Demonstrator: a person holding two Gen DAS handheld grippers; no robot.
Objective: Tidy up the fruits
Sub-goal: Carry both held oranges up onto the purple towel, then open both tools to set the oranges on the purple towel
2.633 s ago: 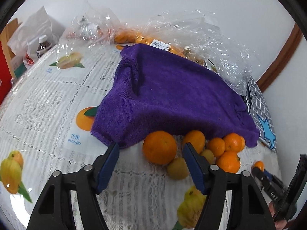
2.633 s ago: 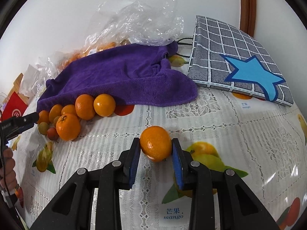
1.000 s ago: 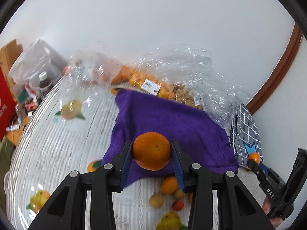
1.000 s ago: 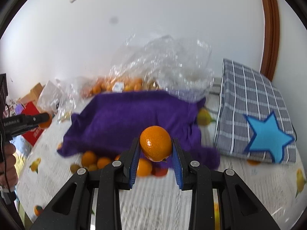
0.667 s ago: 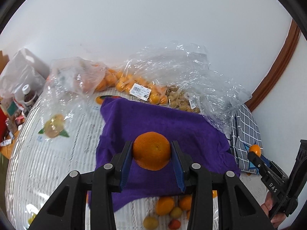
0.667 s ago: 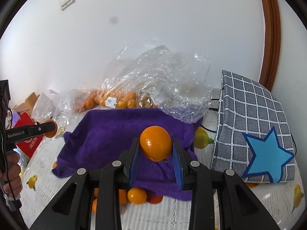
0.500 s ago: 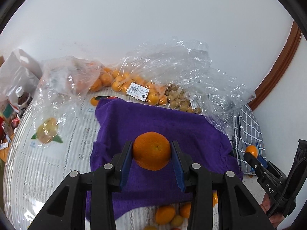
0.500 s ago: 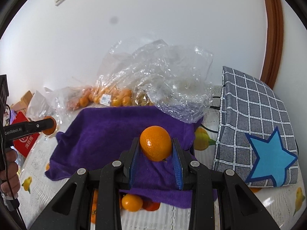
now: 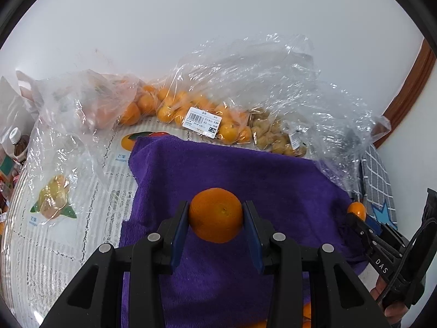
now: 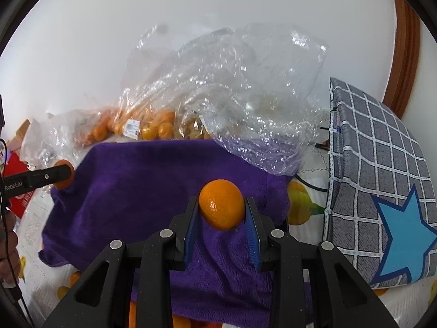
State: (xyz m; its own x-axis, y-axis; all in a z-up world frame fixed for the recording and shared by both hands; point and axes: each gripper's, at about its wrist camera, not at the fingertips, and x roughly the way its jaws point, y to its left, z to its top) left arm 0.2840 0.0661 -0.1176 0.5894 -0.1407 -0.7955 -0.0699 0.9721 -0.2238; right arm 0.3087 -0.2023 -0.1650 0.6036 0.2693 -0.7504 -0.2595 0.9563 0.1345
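Note:
My left gripper [image 9: 216, 218] is shut on an orange [image 9: 215, 214] and holds it in the air above the purple towel [image 9: 245, 180]. My right gripper [image 10: 221, 213] is shut on another orange [image 10: 221, 204], also above the towel [image 10: 142, 180]. Each gripper shows in the other's view, the right one at the right edge [image 9: 357, 216] and the left one at the left edge [image 10: 61, 175]. A few loose oranges [image 10: 180, 321] peek out below the towel's near edge.
Clear plastic bags of small oranges [image 9: 191, 109] and pale brown fruit [image 9: 275, 136] lie behind the towel against the white wall. A grey checked cushion with a blue star [image 10: 382, 191] lies at the right. A bottle [image 9: 16, 143] and a red box [image 10: 16, 180] stand at the left.
The left gripper closed on an orange from the table. Both grippers rose with their oranges and moved forward over the purple towel, which now fills more of each view.

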